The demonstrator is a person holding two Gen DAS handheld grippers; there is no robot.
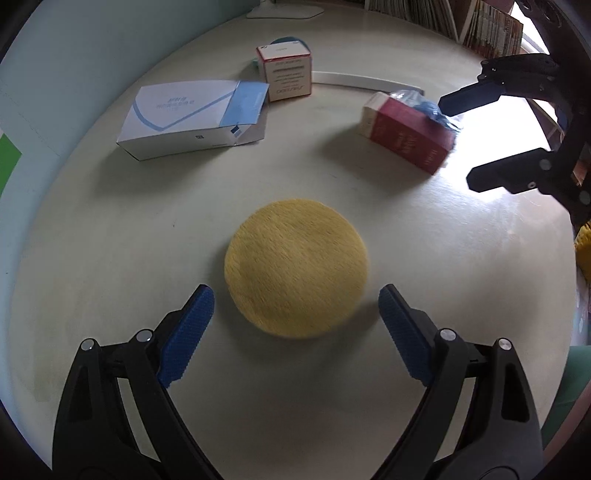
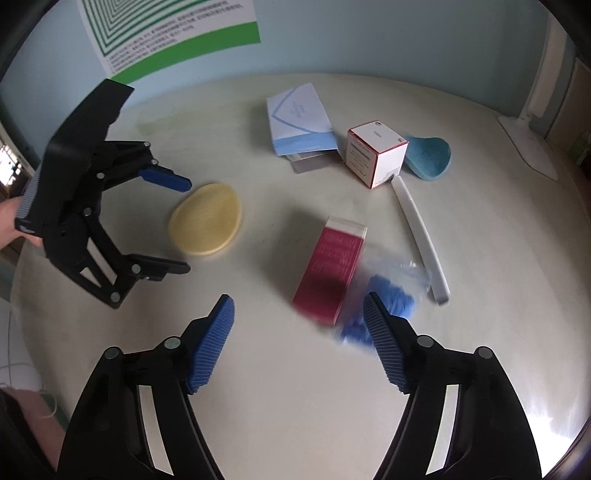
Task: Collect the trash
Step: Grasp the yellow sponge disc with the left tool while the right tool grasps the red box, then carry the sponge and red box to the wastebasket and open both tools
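Observation:
A round yellow pad (image 1: pixel 295 266) lies flat on the pale table (image 1: pixel 110 258), between the spread blue fingers of my left gripper (image 1: pixel 295 295); the pads do not touch it. In the right wrist view the left gripper (image 2: pixel 184 225) straddles the yellow pad (image 2: pixel 207 223). A red box (image 2: pixel 328 273) lies on its side with a clear bag of blue crumpled stuff (image 2: pixel 391 295) beside it. My right gripper (image 2: pixel 298 301) hangs open just short of the box, its right finger over the bag. In the left wrist view the right gripper (image 1: pixel 461 142) is open next to the red box (image 1: pixel 406 140).
A white and blue carton (image 1: pixel 184 118) lies with its flap open, and a white cube box with red edges (image 1: pixel 286 72) stands behind it. A blue pad (image 2: pixel 428 157), a long white strip (image 2: pixel 421 236) and a white lamp base (image 2: pixel 528 147) sit farther back. Books (image 1: pixel 491 26) line the edge.

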